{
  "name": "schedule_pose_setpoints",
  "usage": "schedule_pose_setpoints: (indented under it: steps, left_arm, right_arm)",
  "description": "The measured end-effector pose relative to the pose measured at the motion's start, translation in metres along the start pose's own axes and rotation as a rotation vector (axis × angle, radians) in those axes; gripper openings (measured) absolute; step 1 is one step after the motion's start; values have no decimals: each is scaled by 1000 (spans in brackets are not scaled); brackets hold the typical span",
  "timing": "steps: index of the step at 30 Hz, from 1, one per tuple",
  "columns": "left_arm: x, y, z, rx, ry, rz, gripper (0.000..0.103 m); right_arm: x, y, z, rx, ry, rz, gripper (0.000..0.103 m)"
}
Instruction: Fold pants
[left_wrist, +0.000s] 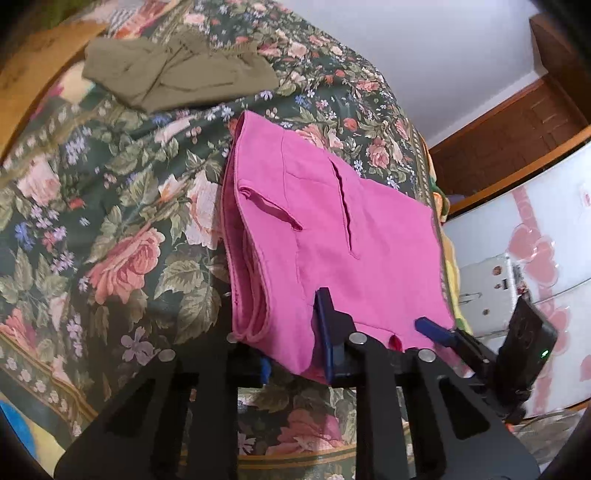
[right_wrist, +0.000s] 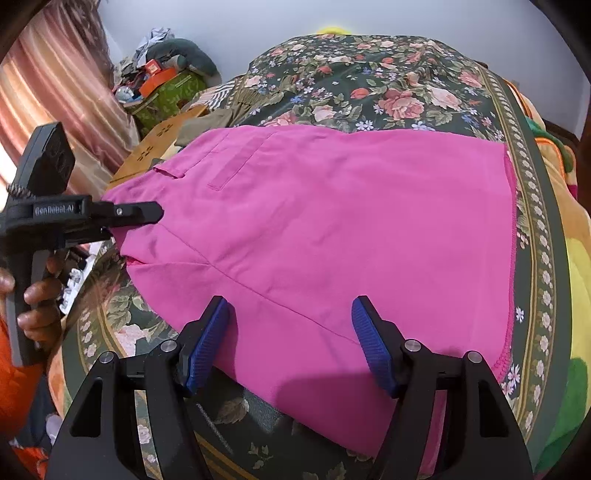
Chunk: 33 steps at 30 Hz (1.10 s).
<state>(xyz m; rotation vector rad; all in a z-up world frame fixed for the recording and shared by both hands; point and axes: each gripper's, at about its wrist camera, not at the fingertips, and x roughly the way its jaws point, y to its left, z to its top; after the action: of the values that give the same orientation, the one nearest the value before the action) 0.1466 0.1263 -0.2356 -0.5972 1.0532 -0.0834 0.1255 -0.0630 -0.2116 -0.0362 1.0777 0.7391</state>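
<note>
Pink pants (left_wrist: 317, 229) lie folded in layers on the floral bedspread (left_wrist: 110, 221). They fill the middle of the right wrist view (right_wrist: 332, 229). In the left wrist view one blue pad (left_wrist: 327, 325) shows on top of the near edge of the pants; the other finger is under the cloth. The left gripper (right_wrist: 140, 216) appears in the right wrist view, shut on the pants' left corner. The blue pad (left_wrist: 434, 330) further right belongs to the right gripper. The right gripper (right_wrist: 291, 332) is open, its pads apart over the near edge of the pants.
Folded olive-green pants (left_wrist: 177, 70) lie at the far side of the bed. A white fridge with pink hearts (left_wrist: 535, 266) stands right of the bed. A wooden headboard (right_wrist: 155, 147), curtains (right_wrist: 55, 92) and a pile of clutter (right_wrist: 166, 70) are on the left.
</note>
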Motion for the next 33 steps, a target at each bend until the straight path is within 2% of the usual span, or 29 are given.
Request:
schedule_pose_setpoints:
  steps: [5, 12, 17, 21, 26, 29, 33]
  left_arm:
    - [-21, -12, -15, 121, -90, 160, 19]
    - [-52, 5, -44, 238, -165, 420, 20]
    - [-61, 0, -44, 294, -201, 495, 19]
    - [-75, -26, -35, 357, -280, 495, 19]
    - [-89, -74, -19, 441, -352, 403, 19]
    - [-88, -105, -15, 498, -362, 347, 18]
    - [-74, -137, -13, 555, -335, 270, 18]
  right_arm:
    - [-5, 0, -3, 8, 1, -2, 64]
    - [-10, 8, -12, -43, -4, -41, 63]
    - [-14, 5, -19, -29, -11, -46, 64]
    - [-16, 3, -22, -20, -19, -50, 63]
    - [-16, 3, -23, -20, -25, -47, 63]
    - [-17, 3, -23, -7, -33, -48, 63]
    - [-29, -2, -23, 23, -67, -45, 63]
